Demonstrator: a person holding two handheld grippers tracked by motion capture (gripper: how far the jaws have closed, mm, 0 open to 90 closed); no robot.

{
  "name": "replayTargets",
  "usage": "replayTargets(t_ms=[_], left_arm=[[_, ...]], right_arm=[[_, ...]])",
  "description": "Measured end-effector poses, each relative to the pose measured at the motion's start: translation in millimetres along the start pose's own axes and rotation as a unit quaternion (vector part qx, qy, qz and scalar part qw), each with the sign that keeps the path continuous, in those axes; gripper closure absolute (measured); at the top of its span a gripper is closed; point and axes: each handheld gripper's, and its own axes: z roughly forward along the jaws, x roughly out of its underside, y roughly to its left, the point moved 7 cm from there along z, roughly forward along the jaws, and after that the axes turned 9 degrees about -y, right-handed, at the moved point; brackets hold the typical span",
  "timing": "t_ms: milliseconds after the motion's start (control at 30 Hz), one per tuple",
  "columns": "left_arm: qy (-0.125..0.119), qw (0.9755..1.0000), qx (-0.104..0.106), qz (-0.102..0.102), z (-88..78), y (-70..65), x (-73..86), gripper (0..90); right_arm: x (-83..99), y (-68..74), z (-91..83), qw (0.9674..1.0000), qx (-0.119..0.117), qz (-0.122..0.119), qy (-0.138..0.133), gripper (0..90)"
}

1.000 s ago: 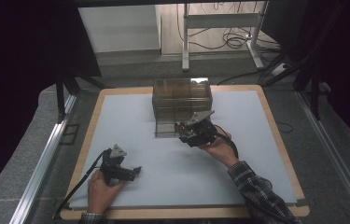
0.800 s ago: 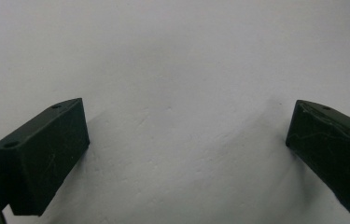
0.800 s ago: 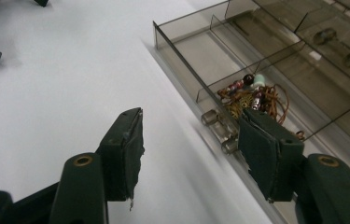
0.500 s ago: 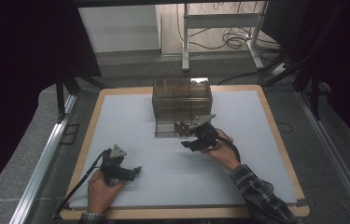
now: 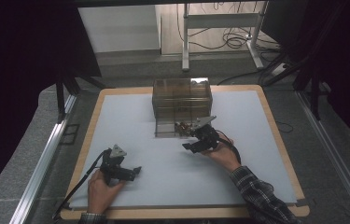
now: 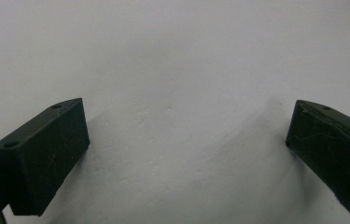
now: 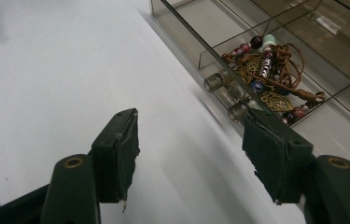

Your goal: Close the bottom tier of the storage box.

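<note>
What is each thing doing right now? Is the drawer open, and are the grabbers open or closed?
Clear drawer box: standing upright at the far side of the mat.
Bottom drawer: pulled open.
Beaded jewellery: lying tangled inside the open drawer.
Right gripper: open, nothing between its jaws, which have just been opening, beside the drawer's knobs.
Left gripper: open, holding nothing, over the bare white mat.

No text, brand, number or sign can be read anywhere. A small white label point(image 7: 327, 24) sits on the smoky transparent plastic drawer box point(image 5: 182, 100), but its print is too blurred to make out.
</note>
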Motion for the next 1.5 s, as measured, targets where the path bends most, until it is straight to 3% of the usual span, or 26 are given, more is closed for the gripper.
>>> replayTargets(t_ms=[800, 1500], left_arm=[[0.000, 1.0000, 0.001, 0.000, 0.0, 0.1, 0.0, 0.0], [0.000, 1.0000, 0.000, 0.000, 0.0, 0.0, 0.0, 0.0]], right_arm=[[4.5, -7.0, 9.7, 0.9999, -0.003, 0.009, 0.003, 34.8], [3.0, -7.8, 13.8, 1.0000, 0.000, 0.002, 0.007, 35.1]])
